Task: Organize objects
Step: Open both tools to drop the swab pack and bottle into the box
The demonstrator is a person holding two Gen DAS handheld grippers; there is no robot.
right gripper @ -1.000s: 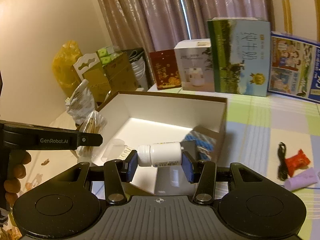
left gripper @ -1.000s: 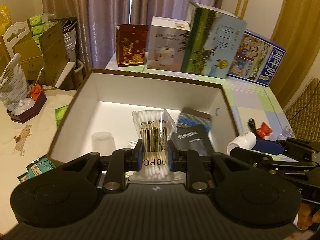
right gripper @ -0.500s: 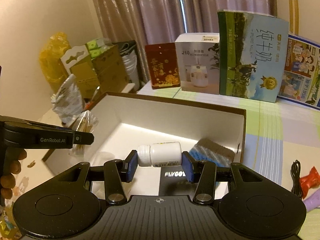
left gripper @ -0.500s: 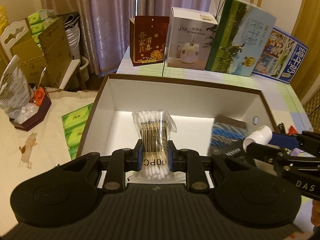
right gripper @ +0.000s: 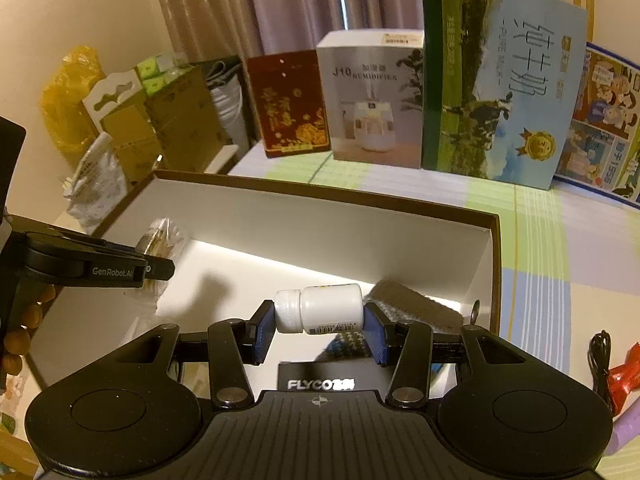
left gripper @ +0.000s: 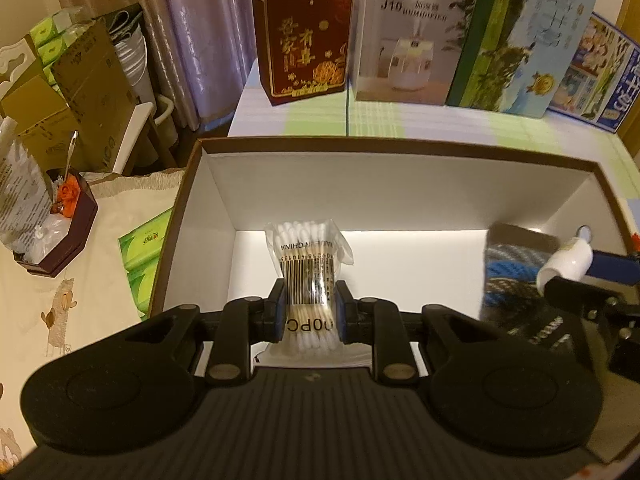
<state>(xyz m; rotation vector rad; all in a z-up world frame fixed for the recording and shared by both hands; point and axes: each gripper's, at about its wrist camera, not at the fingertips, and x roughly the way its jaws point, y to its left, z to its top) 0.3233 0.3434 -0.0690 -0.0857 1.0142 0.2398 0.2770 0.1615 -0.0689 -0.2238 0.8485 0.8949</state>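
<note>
A brown-rimmed white box (left gripper: 392, 148) stands open on the table; it also shows in the right wrist view (right gripper: 328, 192). My left gripper (left gripper: 310, 312) is shut on a clear bag of cotton swabs (left gripper: 308, 264), held upright over the box's left half. My right gripper (right gripper: 320, 322) is shut on a small white bottle (right gripper: 324, 308), held sideways over the box's right half; the bottle also shows in the left wrist view (left gripper: 566, 262). A black FLYCO box (right gripper: 320, 378) and a blue-patterned pack (left gripper: 504, 276) lie inside the box under the right gripper.
Several cartons stand along the back: a red one (left gripper: 306, 40), a humidifier box (left gripper: 408, 40), a green milk carton (right gripper: 496, 80). A black cable (right gripper: 598, 364), a red wrapper (right gripper: 624, 376) and a purple item (right gripper: 628, 424) lie right of the box. Green tissue packs (left gripper: 144, 256) lie left.
Both grippers have moved forward over the box with their loads still held. The box's far wall and the cartons behind it look closer and larger.
</note>
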